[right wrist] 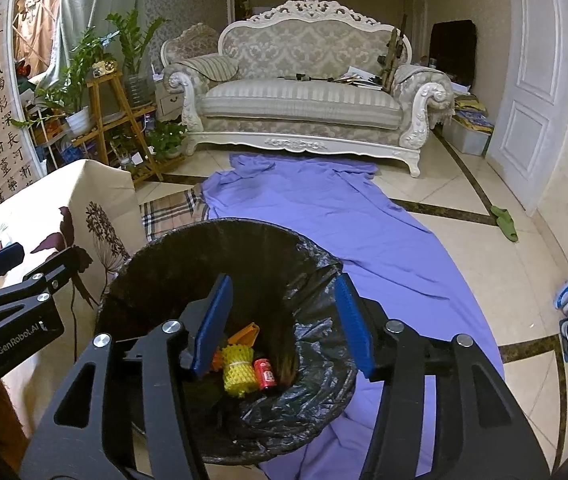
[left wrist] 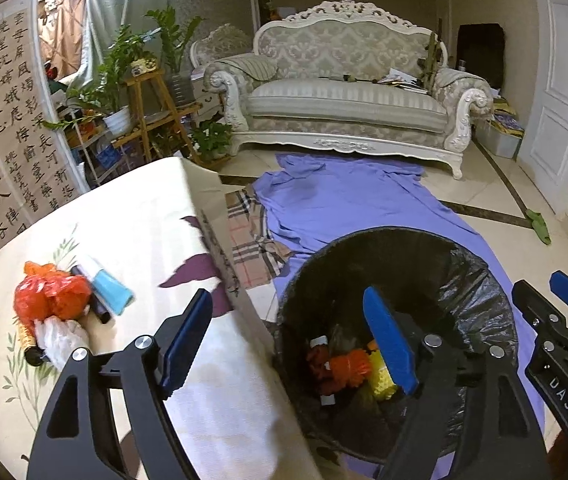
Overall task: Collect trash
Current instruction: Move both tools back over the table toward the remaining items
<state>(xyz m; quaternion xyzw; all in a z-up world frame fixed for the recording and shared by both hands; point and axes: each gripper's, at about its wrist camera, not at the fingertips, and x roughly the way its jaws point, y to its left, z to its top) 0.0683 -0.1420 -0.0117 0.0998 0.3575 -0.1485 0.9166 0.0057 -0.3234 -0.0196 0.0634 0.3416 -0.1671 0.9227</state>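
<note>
Several scraps already lie in the bin (right wrist: 220,264) at lower centre, my left gripper (left wrist: 287,344) and right gripper (right wrist: 284,328) gape empty above it, while an orange bag (left wrist: 50,298) and tubes wait on the table (left wrist: 144,216), lower left.

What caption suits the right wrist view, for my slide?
Open right hand-held gripper above the trash bin holding yellow foam net.

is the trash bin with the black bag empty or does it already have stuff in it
Not empty. The trash bin holds yellow foam netting, a red can and orange scraps at its bottom.
</note>
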